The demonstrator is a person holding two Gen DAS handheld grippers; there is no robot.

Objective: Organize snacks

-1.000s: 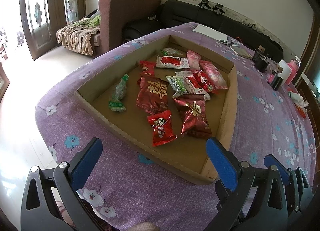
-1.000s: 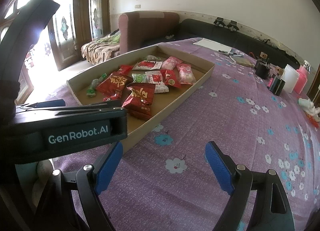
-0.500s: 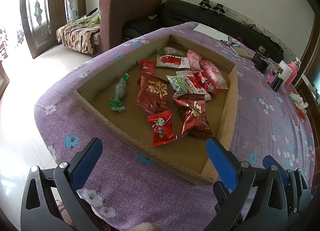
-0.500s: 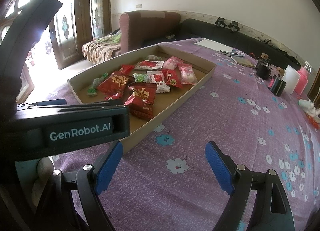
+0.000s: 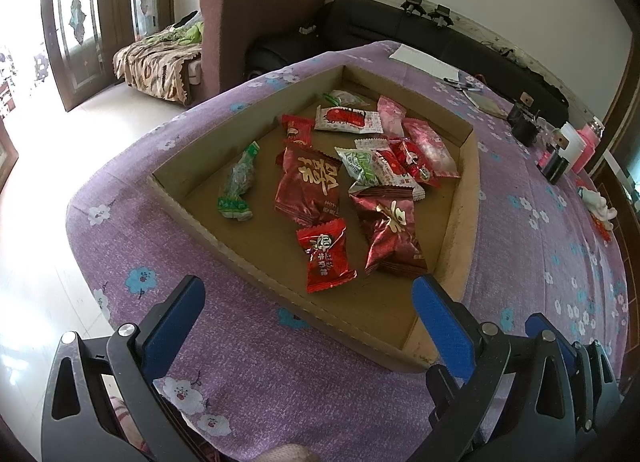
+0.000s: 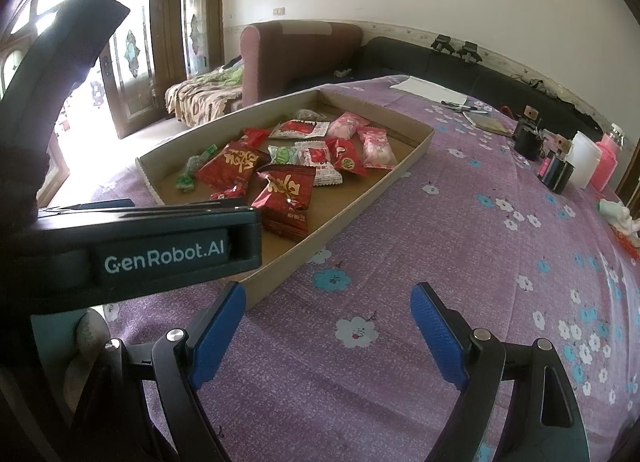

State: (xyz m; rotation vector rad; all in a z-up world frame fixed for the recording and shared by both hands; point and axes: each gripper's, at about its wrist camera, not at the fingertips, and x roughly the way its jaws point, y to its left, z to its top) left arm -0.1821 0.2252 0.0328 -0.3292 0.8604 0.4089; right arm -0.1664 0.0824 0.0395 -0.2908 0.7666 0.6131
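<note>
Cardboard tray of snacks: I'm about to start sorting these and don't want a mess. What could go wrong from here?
1. Several packets overlap in the middle of the cardboard tray; a claw closing on the green-and-white packet may well drag its neighbours along.
2. The small red packet lies flat, so fingertips may scrape the cardboard.
3. The shallow tray sits loose on the purple tablecloth, near the table's edge, so a push could slide it.

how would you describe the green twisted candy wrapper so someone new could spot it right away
Find the shallow cardboard tray on the purple flowered tablecloth. The green wrapper lies alone on bare cardboard along the tray's left wall, apart from the overlapping red packets. It is the only long, translucent green one, with twisted ends.
</note>
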